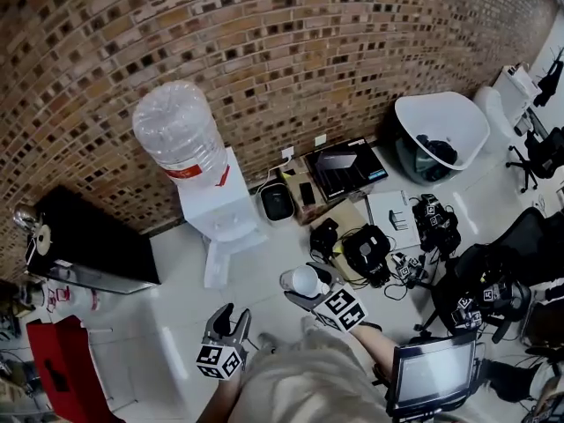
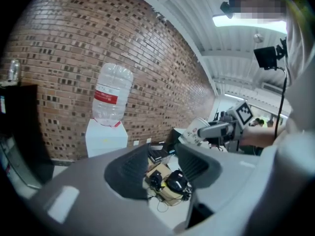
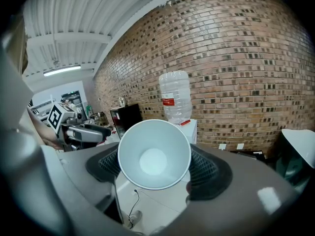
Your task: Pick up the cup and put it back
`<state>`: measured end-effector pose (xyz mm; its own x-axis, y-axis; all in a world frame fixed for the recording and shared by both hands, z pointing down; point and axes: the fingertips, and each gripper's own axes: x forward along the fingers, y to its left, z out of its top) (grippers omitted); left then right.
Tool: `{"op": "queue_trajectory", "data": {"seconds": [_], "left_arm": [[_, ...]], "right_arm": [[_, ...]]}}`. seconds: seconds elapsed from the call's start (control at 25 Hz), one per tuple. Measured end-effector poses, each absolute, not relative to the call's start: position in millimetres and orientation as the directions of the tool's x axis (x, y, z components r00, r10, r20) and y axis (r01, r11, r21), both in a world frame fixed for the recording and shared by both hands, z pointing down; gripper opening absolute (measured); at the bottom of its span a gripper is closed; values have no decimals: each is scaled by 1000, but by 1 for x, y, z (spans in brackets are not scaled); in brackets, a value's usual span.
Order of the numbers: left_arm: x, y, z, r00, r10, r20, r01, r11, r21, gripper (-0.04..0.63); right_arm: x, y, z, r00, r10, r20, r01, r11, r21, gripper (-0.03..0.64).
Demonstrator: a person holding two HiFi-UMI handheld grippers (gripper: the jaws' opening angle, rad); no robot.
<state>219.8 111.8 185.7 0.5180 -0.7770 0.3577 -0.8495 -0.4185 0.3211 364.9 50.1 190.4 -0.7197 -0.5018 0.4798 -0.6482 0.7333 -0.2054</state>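
Spotter: Step in hand is asked for. Where is the cup kept?

Operator: The white paper cup (image 3: 154, 154) is pinched between the pads of the right gripper (image 1: 308, 294) and is carried in the air, clear of any surface. It is tipped on its side, with its open mouth turned back toward that gripper's camera, and it looks empty. The pick-up is judged done; the putting back is not yet begun.

Spotter: And the left gripper?

Operator: The left gripper (image 2: 162, 170) is held with its jaws spread and nothing is gripped between them; only floor clutter is seen beyond. It is carried low, to the left of the cup and apart from it.

Spotter: What is called for next?

Operator: The cup should be turned upright, carried to its place and lowered until its base is seated, and only then should the pads be eased off. Which spot it belongs on cannot be told. The water dispenser (image 1: 220, 214) against the brick wall (image 1: 335, 51) is offered only as a guess.

Spotter: Room?

Operator: Bare white floor (image 1: 176, 324) is left open ahead, up to the dispenser. A cardboard box (image 1: 348, 223) of black gear and cables is set near on the right. A black cabinet (image 1: 92, 241) is placed well apart on the left.
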Motion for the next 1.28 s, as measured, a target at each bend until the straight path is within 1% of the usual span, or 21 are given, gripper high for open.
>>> {"op": "queue_trajectory", "data": {"seconds": [0.36, 0.68, 1.0, 1.28], "left_arm": [[242, 142, 199, 427, -792, 436, -897, -310, 316, 178], [257, 174, 210, 352, -797, 490, -925, -215, 315, 178], [239, 197, 215, 284, -799, 530, -941, -127, 313, 175], [225, 191, 225, 280, -810, 515, -935, -109, 337, 173]], "right_arm": [[428, 39, 226, -698, -486, 525, -649, 740, -178, 388], [456, 35, 251, -713, -439, 547, -623, 754, -207, 388], [442, 20, 268, -720, -409, 560, -599, 775, -204, 388], [409, 11, 272, -730, -387, 563, -572, 797, -195, 388]]}}
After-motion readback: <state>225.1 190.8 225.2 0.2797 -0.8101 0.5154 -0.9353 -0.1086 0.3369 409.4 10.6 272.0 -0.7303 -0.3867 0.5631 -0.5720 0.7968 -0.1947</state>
